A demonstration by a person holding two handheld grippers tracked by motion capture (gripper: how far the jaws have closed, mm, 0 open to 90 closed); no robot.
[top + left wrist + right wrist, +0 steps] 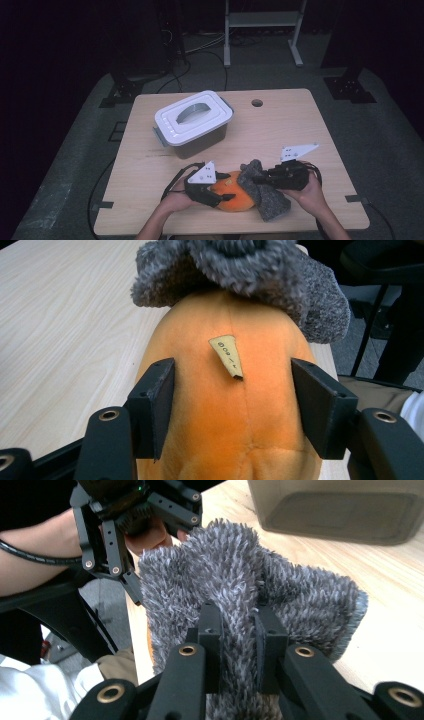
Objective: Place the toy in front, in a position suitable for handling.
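Note:
An orange plush toy [235, 198] lies near the table's front edge, with a small paper tag [227, 355] on its seam. My left gripper [220, 192] holds it from the left, its two jaws pressed against the plush's [230, 430] sides. A grey fuzzy cloth [270, 202] drapes over the plush's right end and hangs toward the table edge. My right gripper [256, 177] is shut on a fold of this cloth [240, 565], pinched tightly between its jaws. In the left gripper view the cloth [240, 270] covers the far end of the plush.
A grey storage box with a white handled lid [195, 117] stands at the table's middle left, behind the hands. The wooden table [300, 130] has a small round hole [257, 103] near its far edge. Bare tabletop lies to the right of the box.

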